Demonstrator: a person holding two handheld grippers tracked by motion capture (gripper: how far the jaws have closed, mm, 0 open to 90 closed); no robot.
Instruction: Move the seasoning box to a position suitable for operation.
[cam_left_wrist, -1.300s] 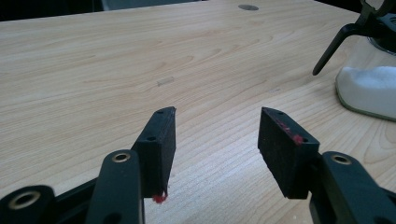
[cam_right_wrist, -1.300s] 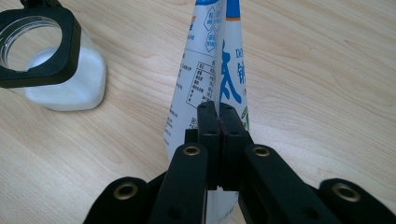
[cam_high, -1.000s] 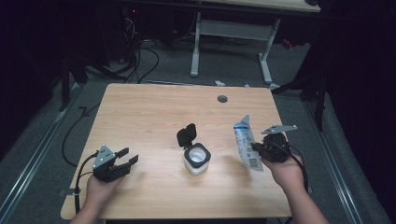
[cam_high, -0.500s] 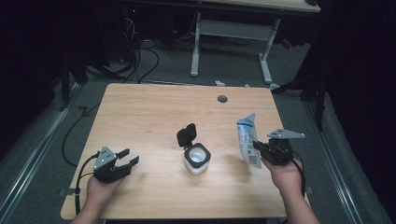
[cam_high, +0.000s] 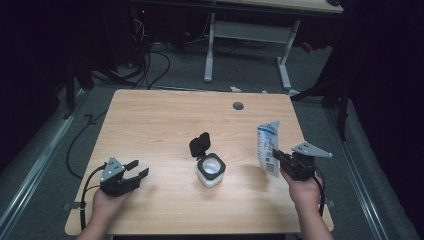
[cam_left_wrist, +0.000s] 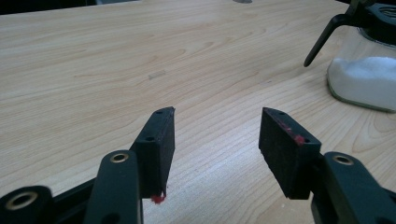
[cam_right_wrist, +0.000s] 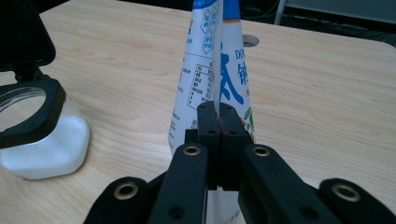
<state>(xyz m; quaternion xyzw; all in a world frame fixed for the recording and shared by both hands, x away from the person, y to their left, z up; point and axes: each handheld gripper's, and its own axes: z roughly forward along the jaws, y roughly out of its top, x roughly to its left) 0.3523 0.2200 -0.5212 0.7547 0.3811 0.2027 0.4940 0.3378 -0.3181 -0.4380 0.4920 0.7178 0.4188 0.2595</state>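
A glass jar (cam_high: 210, 170) holding white powder stands mid-table, its black flip lid (cam_high: 199, 144) hinged open behind it. The jar (cam_right_wrist: 32, 135) also appears at the left of the right gripper view and at the right edge (cam_left_wrist: 364, 77) of the left gripper view. My right gripper (cam_high: 276, 156) is shut on a white-and-blue pouch (cam_high: 268, 146), held upright to the right of the jar; the jaws pinch the pouch (cam_right_wrist: 212, 70) near its lower edge. My left gripper (cam_high: 136, 169) rests near the table's front left, open, with bare wood between its pads (cam_left_wrist: 159, 140).
The wooden table (cam_high: 165, 120) has a round cable hole (cam_high: 238, 106) near its far edge. Beyond the table are cables on the floor and the white legs of another desk (cam_high: 250, 35). Dark floor surrounds the table.
My right gripper has shifted slightly toward me and to the right with the pouch. The left gripper and the jar have stayed put.
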